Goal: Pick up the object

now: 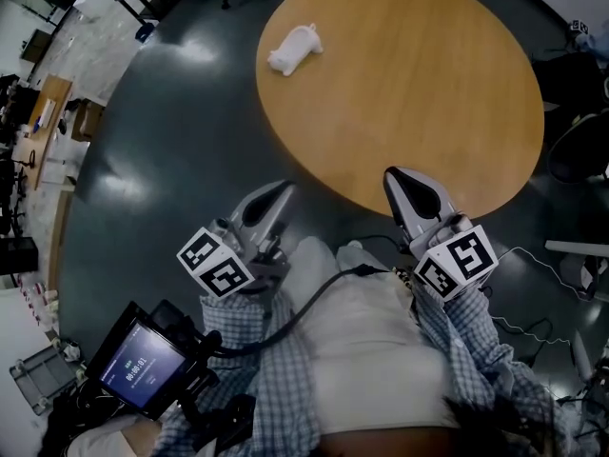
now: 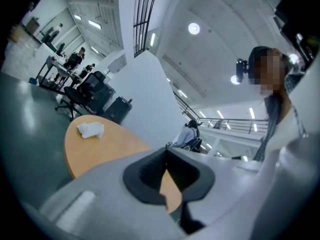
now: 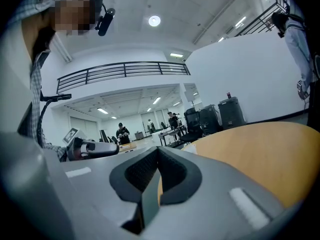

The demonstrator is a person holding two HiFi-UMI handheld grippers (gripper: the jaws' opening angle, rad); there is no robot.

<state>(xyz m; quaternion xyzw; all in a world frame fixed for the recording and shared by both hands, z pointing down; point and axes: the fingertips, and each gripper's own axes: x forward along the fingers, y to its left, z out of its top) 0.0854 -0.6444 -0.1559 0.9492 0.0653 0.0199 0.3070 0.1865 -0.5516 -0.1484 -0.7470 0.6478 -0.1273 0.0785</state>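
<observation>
A small white soft object [image 1: 295,49] lies near the far left edge of the round wooden table [image 1: 428,84]. It also shows in the left gripper view as a white lump [image 2: 90,129] on the tabletop [image 2: 112,146], well ahead of the jaws. My left gripper [image 1: 283,190] hovers off the table's near edge, jaws shut with nothing between them [image 2: 166,154]. My right gripper [image 1: 398,177] sits at the near rim, also shut and empty [image 3: 158,154]. Both are far from the object. The right gripper view shows only bare tabletop [image 3: 260,154].
The person's torso in a checked shirt fills the lower head view. A handheld screen [image 1: 143,360] hangs at lower left. Dark floor surrounds the table, with cables [image 1: 533,327] and a chair [image 1: 580,150] on the right. Office chairs and black cases [image 2: 100,91] stand beyond the table.
</observation>
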